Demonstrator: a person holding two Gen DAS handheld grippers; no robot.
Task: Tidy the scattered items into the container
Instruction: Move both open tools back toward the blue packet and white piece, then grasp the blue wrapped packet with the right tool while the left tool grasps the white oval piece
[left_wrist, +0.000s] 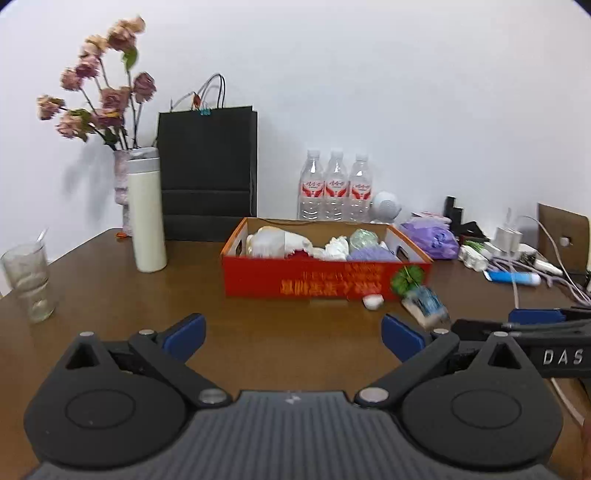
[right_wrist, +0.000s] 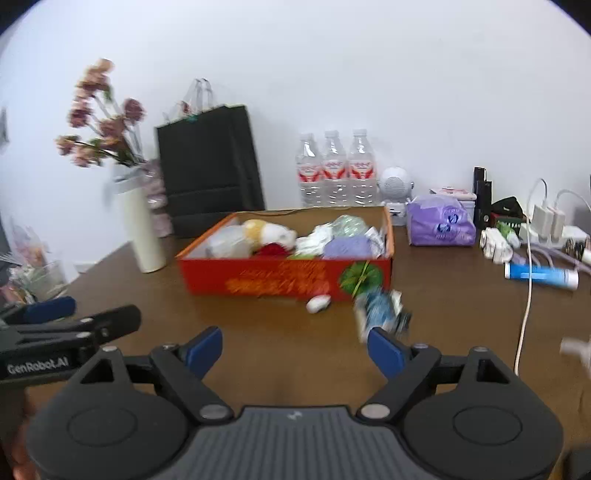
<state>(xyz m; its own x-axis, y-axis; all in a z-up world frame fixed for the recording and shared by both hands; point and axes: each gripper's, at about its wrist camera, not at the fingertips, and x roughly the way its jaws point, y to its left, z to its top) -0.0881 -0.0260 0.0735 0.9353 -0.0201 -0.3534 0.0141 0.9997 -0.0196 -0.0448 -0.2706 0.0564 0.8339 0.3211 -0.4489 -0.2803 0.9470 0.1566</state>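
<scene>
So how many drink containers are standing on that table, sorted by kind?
Clear water bottles: 3
White flask: 1
Drinking glass: 1
Total: 5

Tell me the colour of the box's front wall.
Red with orange-yellow lettering and a green leaf print; the box shows sharpest in the left wrist view.

My right hand-held gripper (right_wrist: 295, 350) stands wide, nothing between its jaws. Red box (right_wrist: 258, 284) at 12 o'clock on the surface (right_wrist: 295, 332); blurred blue-white packet (right_wrist: 382, 308) at 1 o'clock; small white item (right_wrist: 317, 303) just beside the box.
</scene>
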